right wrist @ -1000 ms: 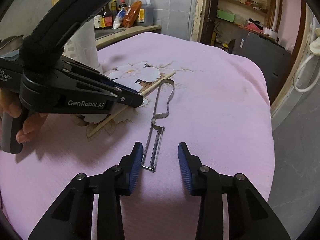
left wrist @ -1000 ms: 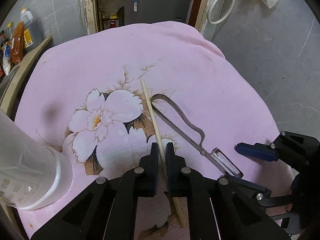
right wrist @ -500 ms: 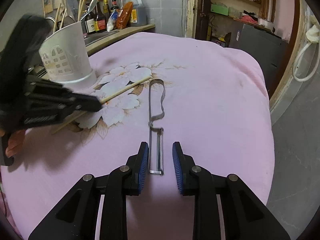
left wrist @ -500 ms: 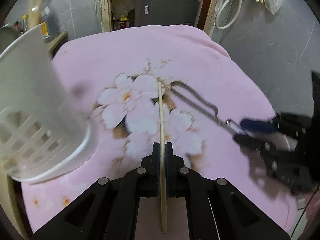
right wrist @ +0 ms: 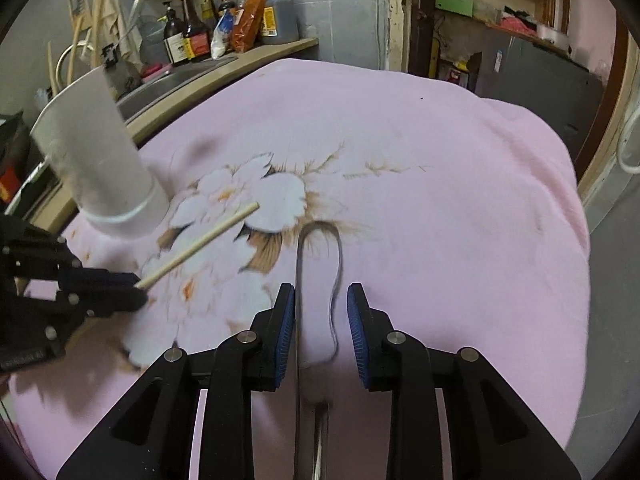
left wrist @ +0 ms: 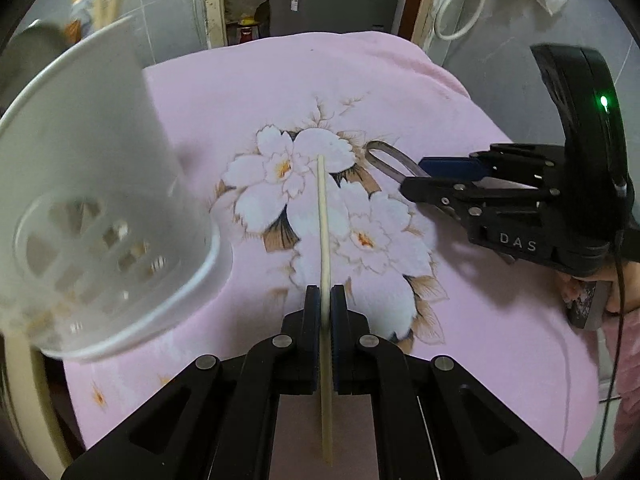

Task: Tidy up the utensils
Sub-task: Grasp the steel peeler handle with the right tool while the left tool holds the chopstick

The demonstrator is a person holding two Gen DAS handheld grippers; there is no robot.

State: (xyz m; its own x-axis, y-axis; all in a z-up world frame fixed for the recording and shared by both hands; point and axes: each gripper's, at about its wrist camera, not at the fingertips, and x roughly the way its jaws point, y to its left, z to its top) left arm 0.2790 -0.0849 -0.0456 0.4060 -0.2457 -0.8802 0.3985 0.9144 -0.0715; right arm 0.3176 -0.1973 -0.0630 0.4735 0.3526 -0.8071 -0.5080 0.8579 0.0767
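The white utensil holder (left wrist: 100, 208) stands at the left edge of the pink flowered cloth (left wrist: 248, 92) that covers the tabletop; its lower wall is pierced with slots, and pale sticks rise out of its mouth. In the right wrist view the same holder (right wrist: 100, 160) sits in front of a counter with sauce bottles (right wrist: 192, 32).

Right of the holder, the left gripper (left wrist: 325, 304) has its fingers (left wrist: 311, 308) closed narrow on a wooden chopstick (left wrist: 323, 220). The stick runs forward between the fingers, its far tip over the printed white blossoms in the middle of the cloth, and its near end pokes back behind the fingers. From the right wrist view the chopstick (right wrist: 200, 244) slants up out of the left gripper (right wrist: 136, 286), tip pointing away from the holder's base.

Further right of the holder, beyond the blossoms, lies the metal peeler (right wrist: 318, 280), its looped handle towards the flowers. The right gripper (right wrist: 322, 332) straddles it with blue-padded fingers (right wrist: 285, 332) set wide, the left pad just beside the peeler's straight side, the right pad apart from it. In the left wrist view the right gripper (left wrist: 416, 182) covers most of the peeler (left wrist: 386, 156).
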